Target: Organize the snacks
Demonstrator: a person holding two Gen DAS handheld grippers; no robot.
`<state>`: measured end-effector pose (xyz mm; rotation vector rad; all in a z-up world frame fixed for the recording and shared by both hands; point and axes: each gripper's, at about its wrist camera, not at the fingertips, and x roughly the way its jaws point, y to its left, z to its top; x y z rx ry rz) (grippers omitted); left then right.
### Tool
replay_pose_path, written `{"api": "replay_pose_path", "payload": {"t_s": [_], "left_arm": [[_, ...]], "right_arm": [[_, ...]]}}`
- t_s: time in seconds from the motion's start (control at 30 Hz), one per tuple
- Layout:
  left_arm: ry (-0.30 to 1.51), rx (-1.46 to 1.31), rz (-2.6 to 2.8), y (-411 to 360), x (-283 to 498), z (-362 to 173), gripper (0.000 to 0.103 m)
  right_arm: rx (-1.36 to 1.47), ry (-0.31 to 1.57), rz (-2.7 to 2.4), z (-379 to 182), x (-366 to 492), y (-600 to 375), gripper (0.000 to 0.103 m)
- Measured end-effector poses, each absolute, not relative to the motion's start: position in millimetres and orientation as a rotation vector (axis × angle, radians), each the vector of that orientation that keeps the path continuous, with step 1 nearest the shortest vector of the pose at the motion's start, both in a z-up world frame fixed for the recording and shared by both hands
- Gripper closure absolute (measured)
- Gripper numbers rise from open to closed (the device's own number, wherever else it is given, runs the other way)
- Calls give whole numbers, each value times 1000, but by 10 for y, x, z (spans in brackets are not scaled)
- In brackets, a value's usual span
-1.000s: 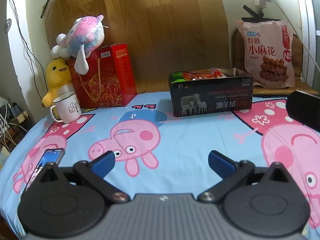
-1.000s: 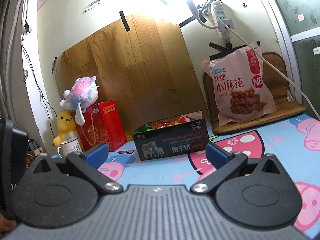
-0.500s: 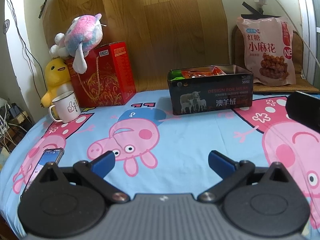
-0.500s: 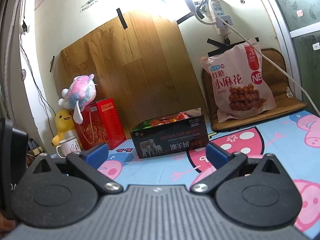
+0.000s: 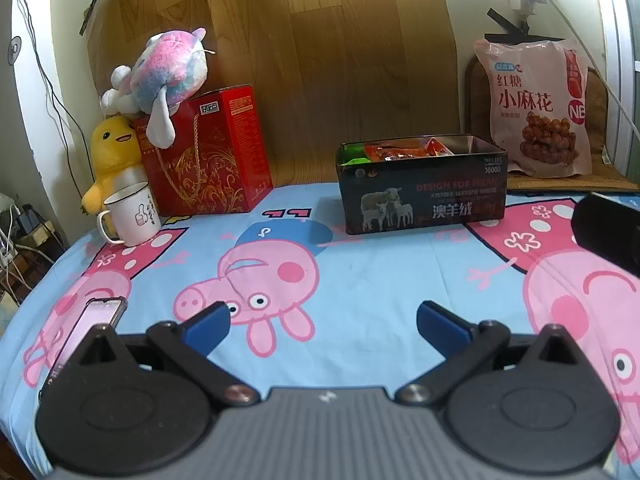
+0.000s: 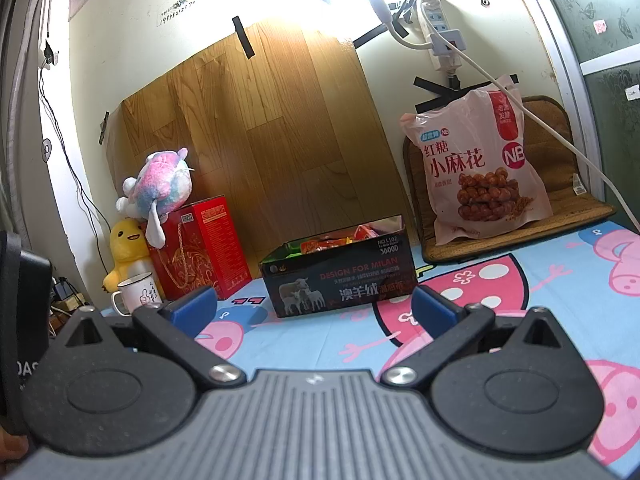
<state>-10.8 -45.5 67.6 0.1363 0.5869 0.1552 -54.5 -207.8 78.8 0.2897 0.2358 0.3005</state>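
Observation:
A black box (image 5: 424, 196) printed with sheep stands on the Peppa Pig cloth, with red and green snack packets (image 5: 400, 150) inside. It also shows in the right wrist view (image 6: 340, 276). A large pink snack bag (image 5: 538, 108) leans on the wall at the back right, also in the right wrist view (image 6: 480, 168). My left gripper (image 5: 322, 322) is open and empty, well short of the box. My right gripper (image 6: 314, 304) is open and empty, low over the cloth in front of the box.
A red gift box (image 5: 208, 152) with a plush toy (image 5: 160, 76) on top, a yellow duck (image 5: 110, 152) and a white mug (image 5: 130, 214) stand at the back left. A phone (image 5: 94, 324) lies front left. A power strip cable (image 6: 520, 100) hangs at the right.
Both views have tilted up slightly; the box and bag sit a little lower in the frames. Both grippers stay open and empty.

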Motion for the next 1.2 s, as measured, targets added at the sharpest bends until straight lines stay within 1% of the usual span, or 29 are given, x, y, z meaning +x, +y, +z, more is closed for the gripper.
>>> {"api": "replay_pose_path", "payload": {"t_s": [1.2], "left_arm": [[603, 126, 149, -451, -98, 645, 0]], "right_arm": [[292, 239, 299, 769, -538, -2077, 0]]}}
